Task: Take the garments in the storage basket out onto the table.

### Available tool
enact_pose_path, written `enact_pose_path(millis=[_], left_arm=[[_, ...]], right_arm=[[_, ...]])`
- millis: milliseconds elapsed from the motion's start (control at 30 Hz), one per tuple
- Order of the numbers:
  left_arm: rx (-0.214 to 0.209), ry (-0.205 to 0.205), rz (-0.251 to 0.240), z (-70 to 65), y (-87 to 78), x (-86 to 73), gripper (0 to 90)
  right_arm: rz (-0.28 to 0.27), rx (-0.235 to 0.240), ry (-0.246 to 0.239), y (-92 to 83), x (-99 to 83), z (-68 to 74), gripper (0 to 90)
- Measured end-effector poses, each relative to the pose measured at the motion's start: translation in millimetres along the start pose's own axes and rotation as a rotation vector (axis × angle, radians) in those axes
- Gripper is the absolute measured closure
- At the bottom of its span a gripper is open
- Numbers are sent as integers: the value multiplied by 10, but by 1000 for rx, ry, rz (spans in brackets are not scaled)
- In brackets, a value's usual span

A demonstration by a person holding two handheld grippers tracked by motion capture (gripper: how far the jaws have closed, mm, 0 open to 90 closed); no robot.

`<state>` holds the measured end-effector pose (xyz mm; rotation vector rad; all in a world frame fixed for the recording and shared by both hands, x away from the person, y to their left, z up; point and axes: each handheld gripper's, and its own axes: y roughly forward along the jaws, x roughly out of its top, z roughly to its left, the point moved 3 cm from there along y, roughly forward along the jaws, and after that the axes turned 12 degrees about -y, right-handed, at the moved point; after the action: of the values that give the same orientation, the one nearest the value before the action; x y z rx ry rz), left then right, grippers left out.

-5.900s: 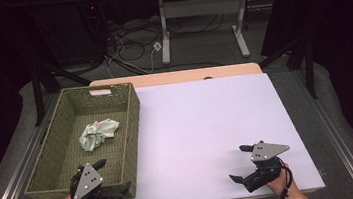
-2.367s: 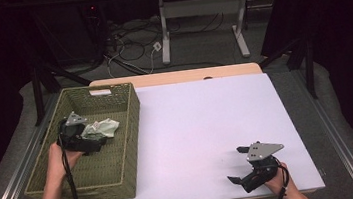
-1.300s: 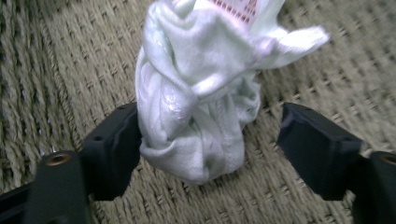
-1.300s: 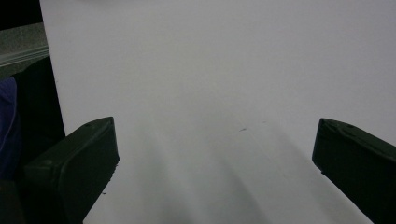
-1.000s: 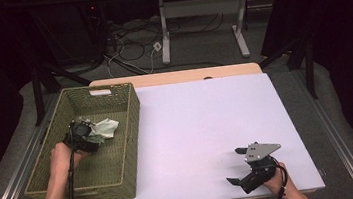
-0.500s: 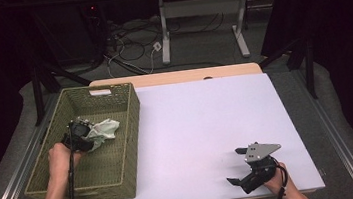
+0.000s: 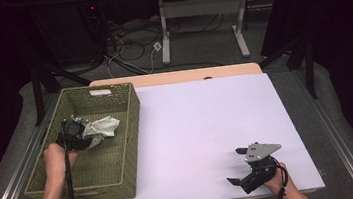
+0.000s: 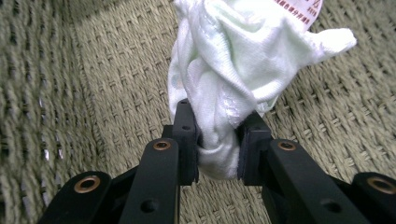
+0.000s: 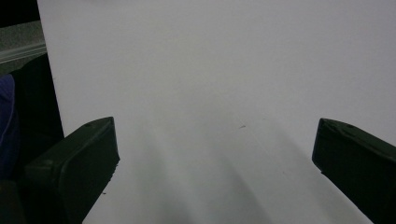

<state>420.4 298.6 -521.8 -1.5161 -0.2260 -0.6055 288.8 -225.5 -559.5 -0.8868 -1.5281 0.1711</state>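
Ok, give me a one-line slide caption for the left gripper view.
Left claw shut on a crumpled pale green cloth inside the woven basket.

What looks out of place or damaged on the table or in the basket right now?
Nothing stands out. The left gripper is clamped on a crumpled pale cloth inside the woven basket, which sits squarely at the table's left edge. The right gripper rests open on the bare white tabletop. No spills or damage visible.
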Motion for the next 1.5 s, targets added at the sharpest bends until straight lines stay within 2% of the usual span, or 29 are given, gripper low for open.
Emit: enact_pose_path(millis=[267, 700, 1200, 1500], left_arm=[[-28, -15, -41, 18, -101, -2, 733], [-38, -6, -94, -15, -233, 8, 733], [-38, -5, -124, -46, -321, 13, 734], [-58, -8, -167, -58, -437, 27, 736]], right_arm=[[-1, -1, -1, -3, 0, 2, 1], [-3, 1, 0, -3, -1, 1, 1], [-2, -6, -3, -7, 3, 6, 1], [1, -3, -2, -4, 5, 8, 1]])
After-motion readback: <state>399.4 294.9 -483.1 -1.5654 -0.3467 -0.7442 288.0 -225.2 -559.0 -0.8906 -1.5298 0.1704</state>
